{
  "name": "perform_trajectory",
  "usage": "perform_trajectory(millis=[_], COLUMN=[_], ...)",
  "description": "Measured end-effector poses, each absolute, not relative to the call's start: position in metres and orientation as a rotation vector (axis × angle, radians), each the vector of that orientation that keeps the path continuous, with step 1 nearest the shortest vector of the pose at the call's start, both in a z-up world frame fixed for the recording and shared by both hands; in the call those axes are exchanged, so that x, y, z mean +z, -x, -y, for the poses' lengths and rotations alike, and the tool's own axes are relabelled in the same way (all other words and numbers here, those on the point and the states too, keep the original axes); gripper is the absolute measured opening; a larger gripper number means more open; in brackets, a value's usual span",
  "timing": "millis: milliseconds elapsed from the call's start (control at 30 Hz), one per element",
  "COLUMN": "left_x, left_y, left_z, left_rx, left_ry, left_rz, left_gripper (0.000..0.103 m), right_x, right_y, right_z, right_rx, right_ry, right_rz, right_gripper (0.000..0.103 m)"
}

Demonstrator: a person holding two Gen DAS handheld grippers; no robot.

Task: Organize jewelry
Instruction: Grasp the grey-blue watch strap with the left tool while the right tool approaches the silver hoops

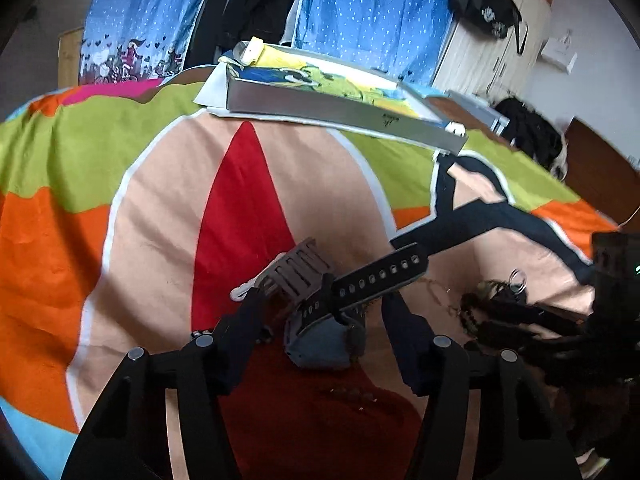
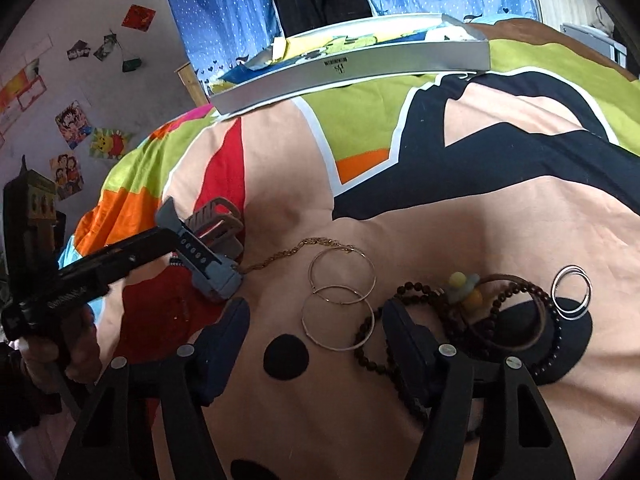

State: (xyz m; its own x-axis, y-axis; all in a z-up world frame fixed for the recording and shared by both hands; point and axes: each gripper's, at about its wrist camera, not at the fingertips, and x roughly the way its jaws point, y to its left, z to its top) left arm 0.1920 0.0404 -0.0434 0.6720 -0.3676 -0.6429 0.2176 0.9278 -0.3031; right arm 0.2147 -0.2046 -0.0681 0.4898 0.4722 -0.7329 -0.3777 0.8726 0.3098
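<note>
Spread wide at the bottom of the left wrist frame, the left hand-held gripper [image 1: 322, 304] is straddling a grey wristwatch [image 1: 324, 340] without pinching it; its perforated black strap [image 1: 380, 276] is angling up to the right. Just beyond, a brown hair claw [image 1: 298, 270] is lying on the colourful bedspread [image 1: 160, 200]. In the right wrist frame, the right hand-held gripper [image 2: 316, 312] is also standing open, its fingers flanking two gold hoops [image 2: 340, 296] at centre, with beaded bracelets [image 2: 500, 312] and silver rings [image 2: 572, 290] right of them. Farther up, a silver box [image 2: 360, 72] is sitting.
</note>
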Motion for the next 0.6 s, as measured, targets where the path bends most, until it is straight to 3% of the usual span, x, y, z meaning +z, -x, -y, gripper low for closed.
perform_trajectory(millis=[300,433,500,600], left_x=[-0.053,-0.056,-0.056,-0.056], left_y=[-0.201,-0.209,-0.210,-0.210], left_z=[-0.033,-0.030,-0.034,-0.040], left_rx=[-0.361,-0.367,-0.368,-0.374], left_ry=[0.194,0.210,0.236,0.276], left_rz=[-0.831,-0.839,-0.844,-0.852], left_gripper=[0.054,0.036,0.031,0.019], right_x=[-0.084,-0.089,-0.089,-0.088], right_y=[-0.235,-0.242,-0.245,-0.243], right_z=[0.198,0.195,0.196,0.191], right_rx=[0.476,0.469,0.482,0.492], right_ry=[-0.099,-0.098,-0.126,-0.132], right_rz=[-0.998,-1.018,-1.027,-1.022], right_gripper=[0.055,0.049,0.035,0.022])
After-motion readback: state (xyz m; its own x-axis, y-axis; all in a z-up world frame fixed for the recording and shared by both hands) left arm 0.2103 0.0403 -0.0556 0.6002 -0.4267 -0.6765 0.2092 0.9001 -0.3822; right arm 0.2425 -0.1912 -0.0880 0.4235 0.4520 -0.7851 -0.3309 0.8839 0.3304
